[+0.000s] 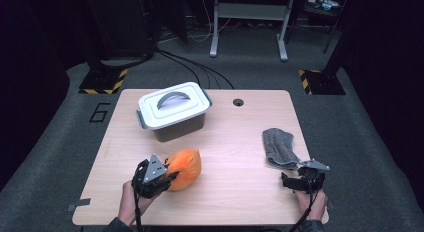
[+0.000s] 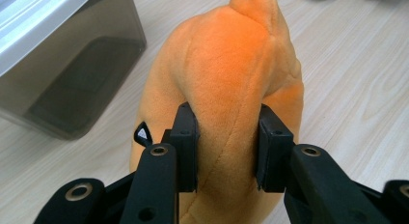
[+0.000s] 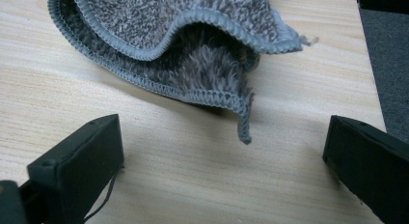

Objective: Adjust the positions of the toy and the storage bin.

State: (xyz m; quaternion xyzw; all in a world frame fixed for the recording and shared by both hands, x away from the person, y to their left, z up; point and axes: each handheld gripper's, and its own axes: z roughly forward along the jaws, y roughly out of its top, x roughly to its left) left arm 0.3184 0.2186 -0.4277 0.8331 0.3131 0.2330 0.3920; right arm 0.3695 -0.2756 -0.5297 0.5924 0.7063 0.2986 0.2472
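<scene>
My left gripper [image 2: 226, 147] has its jaws pressed into an orange plush [image 1: 184, 168], one pad on each side of a raised fold, so the fabric bulges up between them. In the high view the plush lies on the table [image 1: 235, 192] toward the near left, just ahead of my left hand [image 1: 131, 203]. A small black and white mark shows on the plush beside the left jaw (an eye, perhaps; I cannot tell).

Behind the plush stands a grey bin [image 1: 174, 113] with a white lid [image 1: 172, 105], handle flat on top, well apart from the gripper.

My right gripper [image 3: 226, 156] sits wide open with nothing between its jaws, low over the wood. Just beyond it lies a grey cloth [image 3: 193, 45], folded over itself, one stitched corner hanging toward the gap without touching either jaw.
</scene>
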